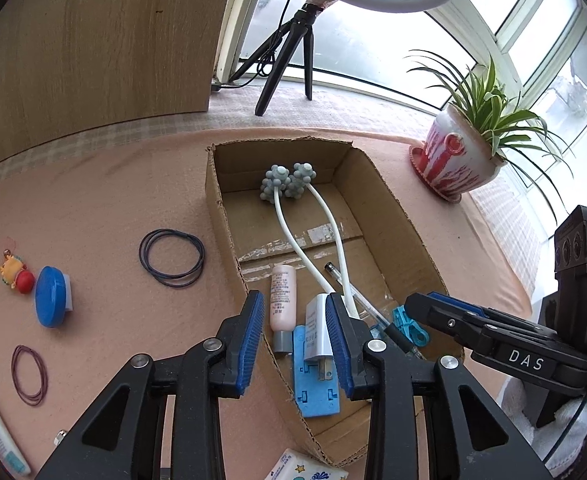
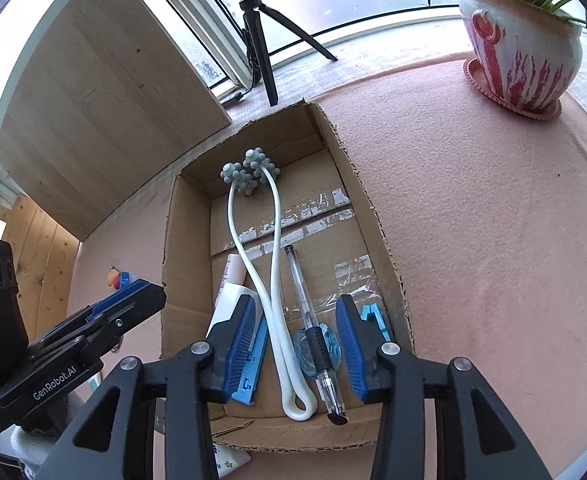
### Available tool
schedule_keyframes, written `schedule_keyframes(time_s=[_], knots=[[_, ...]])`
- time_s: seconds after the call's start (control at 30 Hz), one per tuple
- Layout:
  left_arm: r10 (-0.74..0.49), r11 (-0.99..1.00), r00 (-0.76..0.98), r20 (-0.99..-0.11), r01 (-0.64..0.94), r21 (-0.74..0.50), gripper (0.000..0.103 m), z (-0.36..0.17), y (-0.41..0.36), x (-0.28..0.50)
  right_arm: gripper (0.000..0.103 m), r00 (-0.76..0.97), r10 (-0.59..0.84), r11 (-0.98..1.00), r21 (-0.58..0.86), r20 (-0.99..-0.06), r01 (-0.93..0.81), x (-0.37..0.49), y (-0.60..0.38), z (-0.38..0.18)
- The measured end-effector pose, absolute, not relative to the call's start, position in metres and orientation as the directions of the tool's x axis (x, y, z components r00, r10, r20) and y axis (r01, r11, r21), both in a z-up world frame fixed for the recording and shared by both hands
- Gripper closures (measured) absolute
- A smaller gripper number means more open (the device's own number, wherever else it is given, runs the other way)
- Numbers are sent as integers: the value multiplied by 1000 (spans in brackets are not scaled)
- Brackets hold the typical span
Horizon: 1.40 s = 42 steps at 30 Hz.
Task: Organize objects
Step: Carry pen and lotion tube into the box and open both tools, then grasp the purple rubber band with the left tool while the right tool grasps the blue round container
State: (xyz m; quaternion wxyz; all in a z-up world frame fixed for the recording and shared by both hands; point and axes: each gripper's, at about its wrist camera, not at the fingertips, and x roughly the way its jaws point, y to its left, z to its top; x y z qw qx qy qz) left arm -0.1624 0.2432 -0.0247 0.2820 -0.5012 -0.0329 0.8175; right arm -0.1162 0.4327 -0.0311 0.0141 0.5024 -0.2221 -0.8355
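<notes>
My left gripper (image 1: 295,340) hangs w/ jaws apart, nothing held, over the near-left wall of the cardboard box (image 1: 397,204); right gripper (image 2: 293,344) likewise spread & empty, low over the box's near end. Risk, I'd say: a finger on either side could catch the massager's white loop (image 2: 299,408) or nudge the pen (image 2: 313,332) and drag stuff out. Also the left jaws straddle the box wall, so dropping lower could crush the cardboard. Things not yet boxed lie well left on the pink cloth (image 1: 113,208): black hair ties (image 1: 172,258), blue lid (image 1: 50,297), toy figure (image 1: 16,274), maroon bands (image 1: 29,375).
</notes>
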Motion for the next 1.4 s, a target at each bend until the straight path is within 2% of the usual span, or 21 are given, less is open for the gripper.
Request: schedule_keyframes(time_s=[0.43,0.87,1.17,1.4], knots=[[403,-904,-375,-835,-305,-299,68,-33,142,-149,65,-494,-315,-897,425,-810,-124,-98,393,-20],[297,-954,-376,-877,-155,-257,68,-58,31,-145,65,-429,-416,-898,437,-802,53,-95,303,-15],[261,-965,-366,-893,-126,-231,69,-75,9,-164,65,-384,-423,-904,411,-821,117,-120,259,-20],[242,-968,-342,-908,-141,-205,69,-89,9,-182,64,-358,-412,-909,403,-838,104,-159,237,-31]])
